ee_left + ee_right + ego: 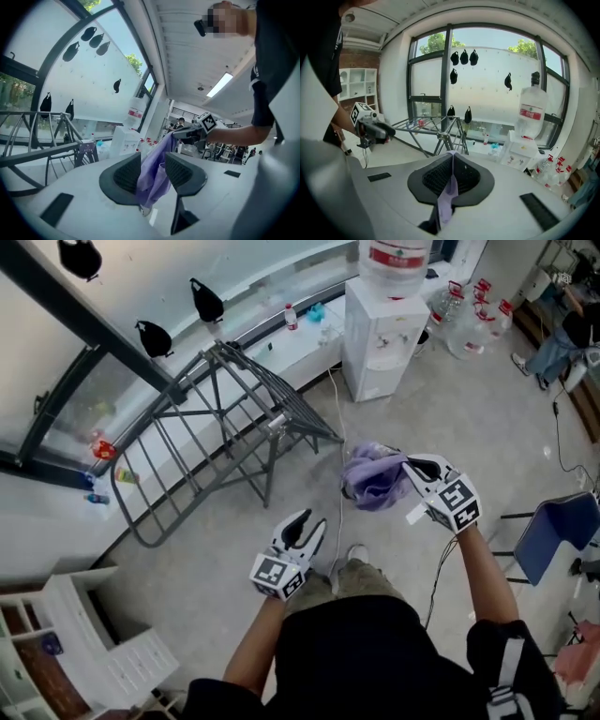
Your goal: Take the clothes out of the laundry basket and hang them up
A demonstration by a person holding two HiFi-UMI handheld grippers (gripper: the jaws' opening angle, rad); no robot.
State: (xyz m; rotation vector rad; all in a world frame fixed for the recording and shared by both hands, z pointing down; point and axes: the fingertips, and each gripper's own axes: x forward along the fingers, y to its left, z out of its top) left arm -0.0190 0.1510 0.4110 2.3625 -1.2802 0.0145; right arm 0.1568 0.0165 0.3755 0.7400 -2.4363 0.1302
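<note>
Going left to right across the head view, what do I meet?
In order: white shelf → drying rack → left gripper → purple garment → right gripper → blue chair.

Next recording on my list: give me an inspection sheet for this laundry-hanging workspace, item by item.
Surface: pale floor, no table.
Job's things: purple garment held in the air; folding drying rack by the window, no clothes on it; laundry basket not seen.
Clutter: water dispenser, spare water jugs, white shelf unit, blue chair.
Grippers: right hand-held gripper shut on the purple garment; left hand-held gripper open, apart from the garment, holding nothing.
Cables: white cable runs along the floor from the dispenser; black cable lies beyond the chair.
Surroundings: window with dark objects hung on it; seated person at far right.
</note>
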